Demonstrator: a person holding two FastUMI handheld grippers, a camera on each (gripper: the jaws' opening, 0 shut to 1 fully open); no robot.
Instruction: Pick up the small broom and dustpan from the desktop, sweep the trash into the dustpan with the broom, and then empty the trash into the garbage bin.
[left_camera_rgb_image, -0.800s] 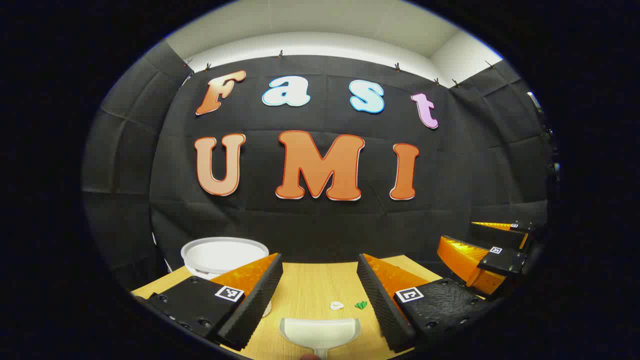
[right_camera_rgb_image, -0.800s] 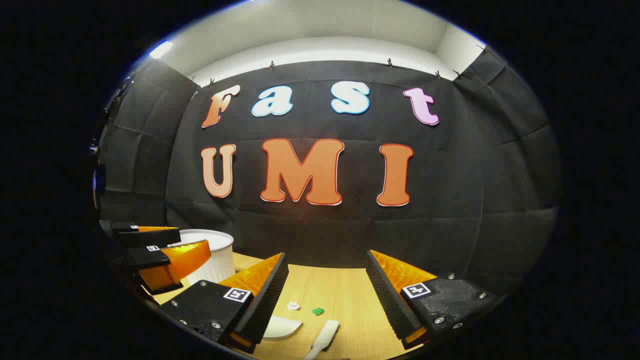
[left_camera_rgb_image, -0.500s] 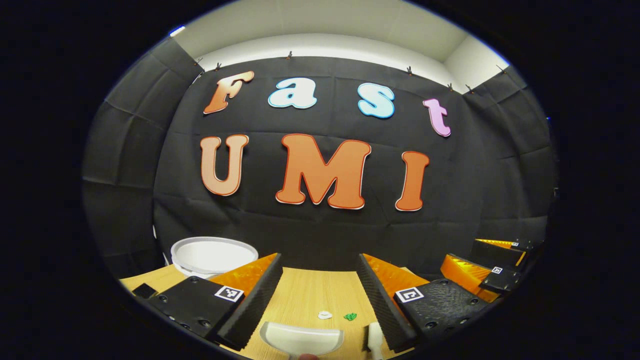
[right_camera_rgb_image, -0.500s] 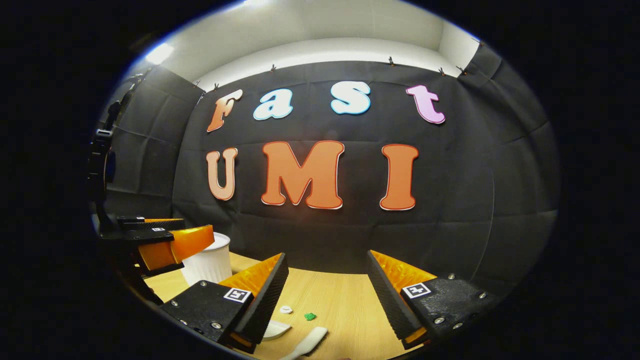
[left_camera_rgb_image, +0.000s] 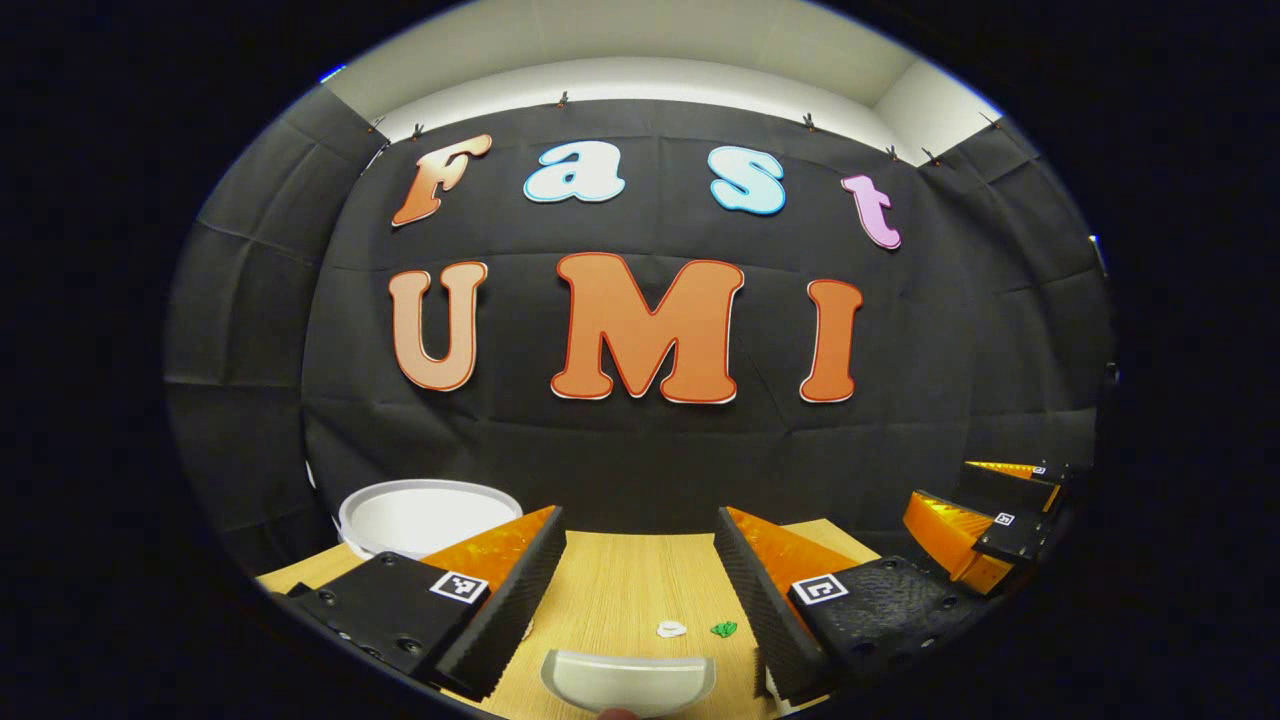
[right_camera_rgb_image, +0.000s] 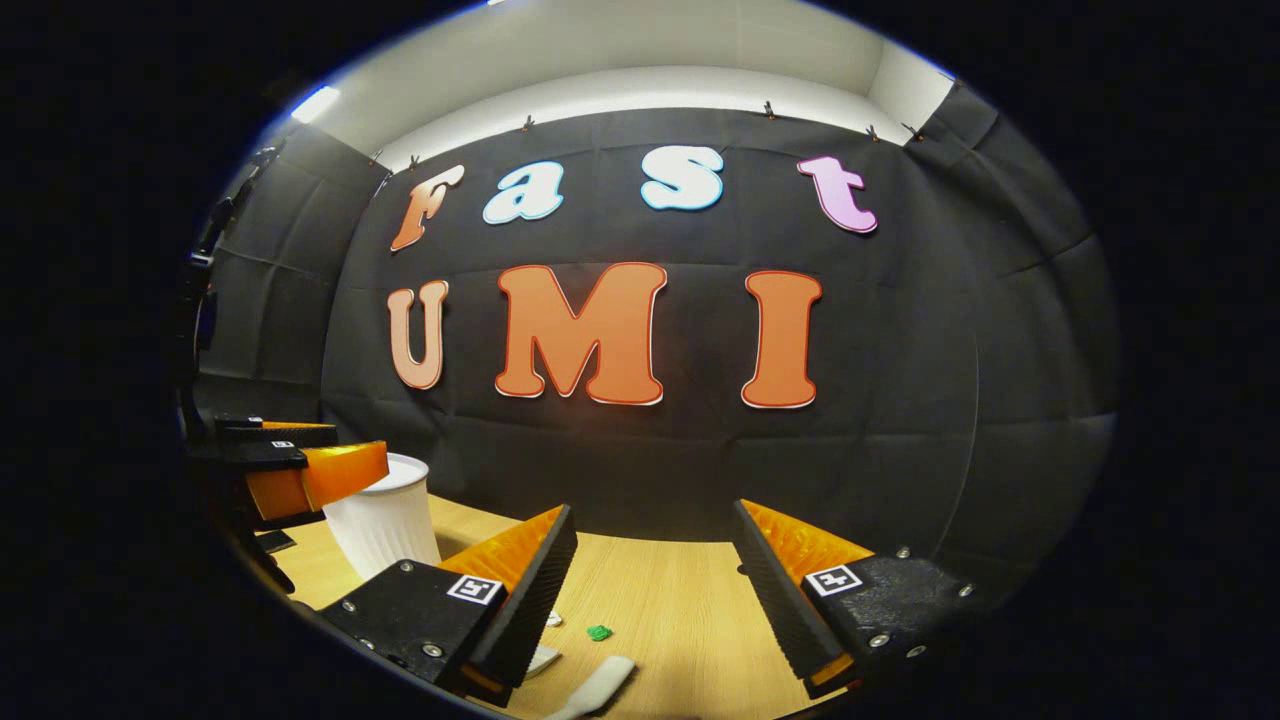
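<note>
White dustpan (left_camera_rgb_image: 628, 682), white ribbed garbage bin (right_camera_rgb_image: 383, 520), green (left_camera_rgb_image: 723, 629) and white scraps (left_camera_rgb_image: 671, 629), pale wood-grain desktop (left_camera_rgb_image: 620, 590).

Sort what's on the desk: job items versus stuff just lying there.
For the job:
- white plastic dustpan
- small white broom
- white ribbed garbage bin
- white scrap of trash
- green scrap of trash

Just lying about:
- small flat black object beside the bin

Left hand-held gripper (left_camera_rgb_image: 640, 570): two wedge-shaped fingers w/ ribbed inner pads, flat mounts w/ screws + small square b/w marker tags. Right hand-held gripper (right_camera_rgb_image: 655, 575): same build, screws & tags alike.
</note>
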